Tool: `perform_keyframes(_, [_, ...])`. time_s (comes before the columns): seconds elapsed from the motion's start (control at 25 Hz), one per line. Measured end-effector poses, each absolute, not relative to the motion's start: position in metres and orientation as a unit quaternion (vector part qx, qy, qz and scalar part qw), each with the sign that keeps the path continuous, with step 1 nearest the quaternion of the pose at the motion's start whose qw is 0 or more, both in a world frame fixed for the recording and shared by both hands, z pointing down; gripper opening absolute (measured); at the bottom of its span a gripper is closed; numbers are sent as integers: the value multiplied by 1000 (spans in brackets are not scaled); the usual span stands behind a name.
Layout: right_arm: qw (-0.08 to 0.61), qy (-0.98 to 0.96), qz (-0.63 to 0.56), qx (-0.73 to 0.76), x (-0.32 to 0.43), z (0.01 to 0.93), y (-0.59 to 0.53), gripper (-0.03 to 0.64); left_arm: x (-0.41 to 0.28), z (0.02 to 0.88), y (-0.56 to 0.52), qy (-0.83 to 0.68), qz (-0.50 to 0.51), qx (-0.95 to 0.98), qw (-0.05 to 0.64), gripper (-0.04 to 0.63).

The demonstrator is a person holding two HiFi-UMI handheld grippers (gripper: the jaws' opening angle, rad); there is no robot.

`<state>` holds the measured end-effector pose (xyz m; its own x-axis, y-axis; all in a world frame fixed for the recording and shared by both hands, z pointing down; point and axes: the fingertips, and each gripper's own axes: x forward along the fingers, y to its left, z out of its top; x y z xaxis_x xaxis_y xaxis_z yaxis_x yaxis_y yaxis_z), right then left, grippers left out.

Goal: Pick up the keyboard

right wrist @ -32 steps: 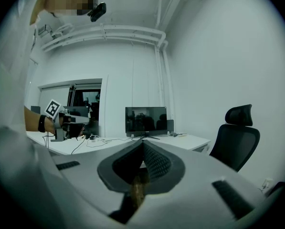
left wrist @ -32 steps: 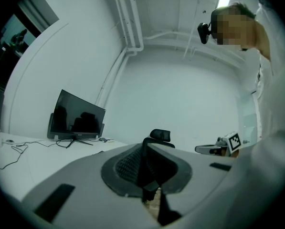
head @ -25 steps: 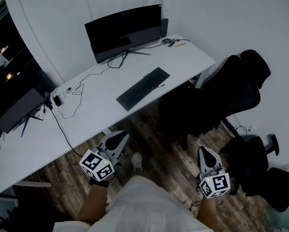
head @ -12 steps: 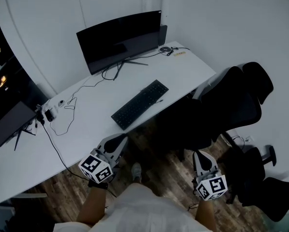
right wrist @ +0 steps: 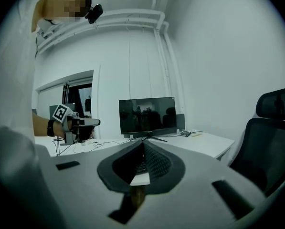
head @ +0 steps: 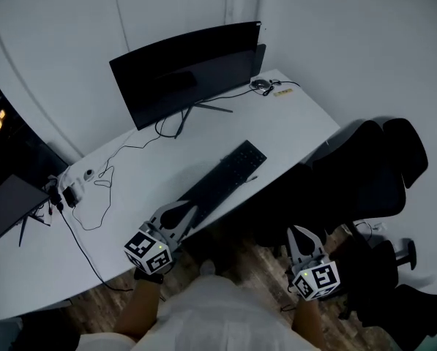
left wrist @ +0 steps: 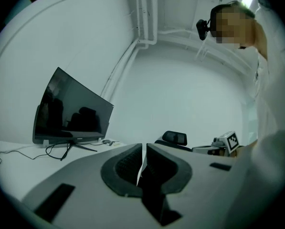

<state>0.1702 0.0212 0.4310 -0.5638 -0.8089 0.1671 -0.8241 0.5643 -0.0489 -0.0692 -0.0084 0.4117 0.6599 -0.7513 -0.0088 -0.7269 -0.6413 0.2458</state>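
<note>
A black keyboard [head: 222, 181] lies slantwise on the white desk [head: 291, 130], near its front edge. My left gripper [head: 185, 212] is shut and empty, with its tip at the desk's front edge, just short of the keyboard's near end. Lower right, my right gripper [head: 297, 232] is shut and empty too, over the wooden floor short of the desk. In the left gripper view the jaws [left wrist: 143, 149] meet in a thin line. The right gripper view shows its jaws [right wrist: 143, 144] closed, pointing at the desk.
A curved black monitor [head: 185, 72] stands at the back of the desk, with cables [head: 105, 174] trailing left. Small items [head: 266, 86] lie at the far right corner. Black office chairs [head: 368, 170] crowd the right side, close to my right gripper.
Both grippers have moved forward toward the desk as the person stepped closer. The left tip has gone from over the floor to the desk's edge by the keyboard. Both jaws stayed shut.
</note>
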Motion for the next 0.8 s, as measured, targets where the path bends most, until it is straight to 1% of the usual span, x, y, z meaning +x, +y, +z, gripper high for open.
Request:
perform_keyframes(0.12, [63, -888, 62, 452, 149, 433, -6, 5, -80, 412, -32, -403, -50, 907, 110, 25])
perform_keyframes(0.2, [65, -891, 64, 444, 136, 435, -21, 16, -88, 409, -46, -408, -46, 905, 115, 25])
perform_keyframes(0.52, [89, -899, 78, 422, 97, 452, -65, 32, -114, 418, -83, -410, -46, 901, 130, 25])
perform_keyframes(0.8, [124, -909, 96, 385, 76, 480, -87, 44, -109, 440, -98, -400, -35, 904, 148, 25])
